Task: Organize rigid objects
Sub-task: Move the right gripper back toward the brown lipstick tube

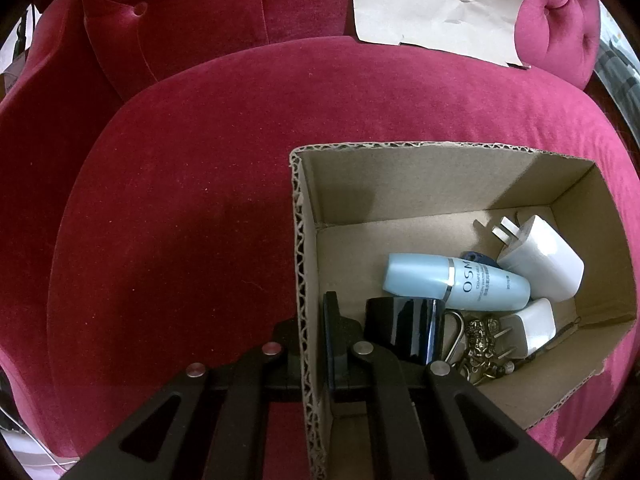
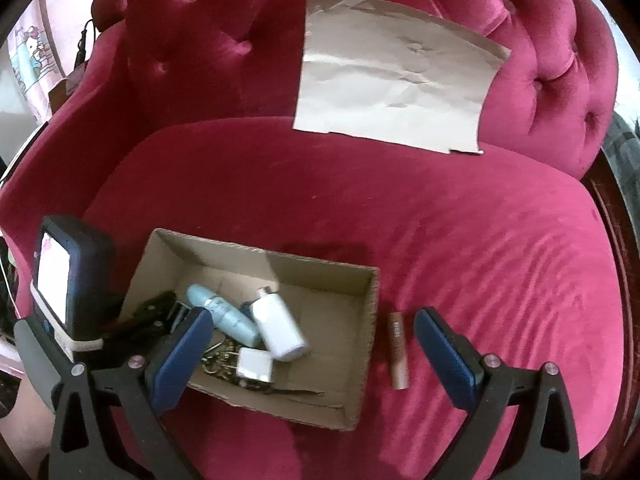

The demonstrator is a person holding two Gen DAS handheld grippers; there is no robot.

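Observation:
A cardboard box (image 1: 420, 176) sits on the crimson seat. In it lie a light blue bottle (image 1: 452, 280), a white charger (image 1: 540, 260), a smaller white plug (image 1: 536, 324), a black mug (image 1: 404, 328) and brass keys (image 1: 480, 340). My left gripper (image 1: 308, 336) is shut on the box's left wall, one finger inside and one outside. In the right wrist view the box (image 2: 360, 320) is at lower left, and a brown lipstick tube (image 2: 398, 350) lies on the seat just right of it. My right gripper (image 2: 316, 348) is open and empty, hovering over the box's right edge and the tube.
A creased sheet of brown paper (image 2: 396, 76) leans on the tufted chair back (image 2: 200, 40). The left gripper's body with its lit screen (image 2: 60, 280) is at the box's left side. The chair's wooden frame (image 2: 616, 208) runs along the right edge.

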